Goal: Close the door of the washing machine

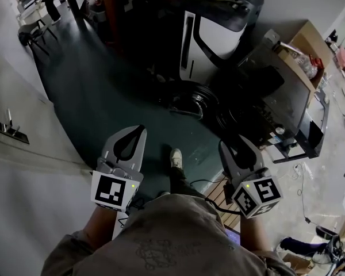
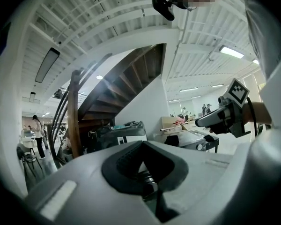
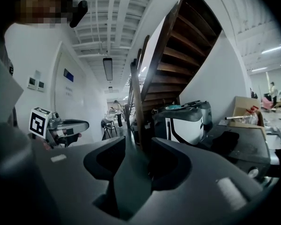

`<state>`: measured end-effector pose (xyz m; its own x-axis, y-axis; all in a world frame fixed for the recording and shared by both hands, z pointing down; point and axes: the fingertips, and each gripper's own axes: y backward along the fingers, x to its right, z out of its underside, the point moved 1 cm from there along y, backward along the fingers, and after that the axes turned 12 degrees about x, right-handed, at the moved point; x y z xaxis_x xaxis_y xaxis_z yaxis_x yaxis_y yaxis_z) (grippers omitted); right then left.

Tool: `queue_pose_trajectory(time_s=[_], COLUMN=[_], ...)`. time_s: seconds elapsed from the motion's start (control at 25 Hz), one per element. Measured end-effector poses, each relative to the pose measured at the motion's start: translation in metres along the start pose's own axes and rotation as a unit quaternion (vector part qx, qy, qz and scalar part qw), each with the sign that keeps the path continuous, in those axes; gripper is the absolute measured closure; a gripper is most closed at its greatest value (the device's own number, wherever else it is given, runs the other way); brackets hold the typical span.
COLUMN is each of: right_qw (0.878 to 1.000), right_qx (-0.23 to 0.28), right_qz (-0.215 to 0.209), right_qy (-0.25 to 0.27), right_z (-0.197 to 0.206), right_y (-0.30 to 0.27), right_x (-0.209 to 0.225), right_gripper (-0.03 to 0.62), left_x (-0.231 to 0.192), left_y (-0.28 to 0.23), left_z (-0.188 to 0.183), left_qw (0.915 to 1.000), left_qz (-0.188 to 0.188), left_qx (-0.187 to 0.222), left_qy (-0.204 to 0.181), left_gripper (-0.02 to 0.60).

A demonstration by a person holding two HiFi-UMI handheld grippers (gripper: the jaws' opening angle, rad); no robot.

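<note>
A white-fronted machine (image 1: 210, 36) with a dark top stands under the stairs, far ahead of me; I cannot make out a door on it. The right gripper view shows this white-fronted machine (image 3: 187, 125) right of centre. My left gripper (image 1: 141, 130) is held low at the left, shut and empty, its tips meeting (image 2: 143, 146). My right gripper (image 1: 233, 141) is held low at the right, open a little with nothing between its jaws (image 3: 138, 144). Both are well short of the machine and touch nothing.
A dark staircase (image 3: 178, 64) rises over the machine. A coil of black cable (image 1: 190, 99) lies on the dark floor, with a black bench (image 1: 279, 91) and a cardboard box (image 1: 307, 45) to the right. A white wall (image 1: 23, 154) runs along the left. My shoe (image 1: 176, 158) shows below.
</note>
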<state>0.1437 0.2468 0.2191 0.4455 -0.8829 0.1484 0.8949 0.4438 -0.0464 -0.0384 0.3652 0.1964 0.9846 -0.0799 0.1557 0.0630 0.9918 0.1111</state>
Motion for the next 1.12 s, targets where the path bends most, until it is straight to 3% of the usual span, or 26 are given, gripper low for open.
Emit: queue_pose_trajectory(time_s=[0.36,0.64,1.12], right_qw=[0.998,0.992,0.966], right_qx=[-0.055,-0.104,-0.194], right_qz=[-0.001,0.005,0.031], right_qy=[-0.04,-0.071,-0.166], right_z=[0.036,0.074,0.168], right_y=[-0.092,-0.164,-0.243], right_x=[0.071,0.132,0.201], right_gripper=[0.396,0.399,0.407], left_x=[-0.031,-0.051,-0.063], left_y=[-0.1,-0.181,-0.276], left_z=[0.044,0.096,0.18], left_qw=[0.9989,0.9943,0.9797], left_qz=[0.011,0.023,0.058], left_qx=[-0.046,-0.104,-0.189], left_qy=[-0.002,0.006,0.036], left_gripper=[0.581,0.581,0.581])
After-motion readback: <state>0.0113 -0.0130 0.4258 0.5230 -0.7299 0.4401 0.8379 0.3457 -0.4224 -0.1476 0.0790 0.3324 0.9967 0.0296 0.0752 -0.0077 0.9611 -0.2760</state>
